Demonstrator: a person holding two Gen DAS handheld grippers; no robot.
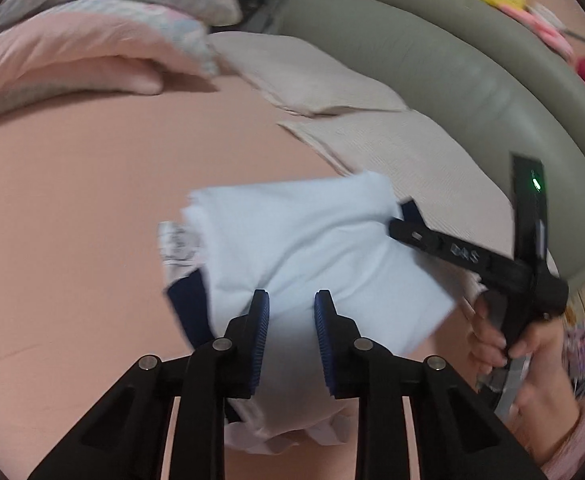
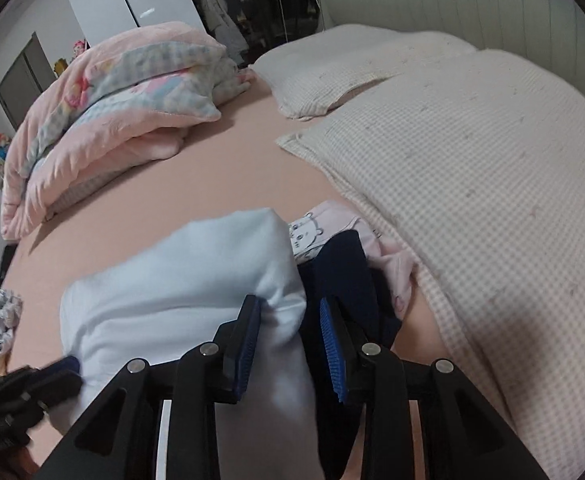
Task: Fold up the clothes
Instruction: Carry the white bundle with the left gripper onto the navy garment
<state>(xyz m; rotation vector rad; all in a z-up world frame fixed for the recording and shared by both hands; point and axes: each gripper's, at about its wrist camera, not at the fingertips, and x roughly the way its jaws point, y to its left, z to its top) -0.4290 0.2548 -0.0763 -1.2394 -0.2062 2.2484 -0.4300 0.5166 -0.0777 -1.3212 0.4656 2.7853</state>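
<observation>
While the folded pale blue cotton garment (image 1: 292, 248) lies on the salmon-pink bed sheet (image 1: 72, 200) near the two checked cream pillows (image 2: 472, 184) at the head edge, it rests atop a dark navy piece of clothing (image 2: 344, 272) and a pink printed one (image 2: 332, 224). The left gripper (image 1: 291, 308) has blue fabric between its narrowly parted ribbed pads, though whether they pinch it I cannot tell. The right gripper (image 2: 290, 312) likewise straddles a corner of the blue cloth, its hold equally unclear.

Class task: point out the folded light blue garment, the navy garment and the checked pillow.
Folded light blue garment (image 1: 312, 240): left wrist view, top face.
Navy garment (image 2: 344, 268): right wrist view, upper fold.
Checked pillow (image 2: 492, 184): right wrist view, top face.
</observation>
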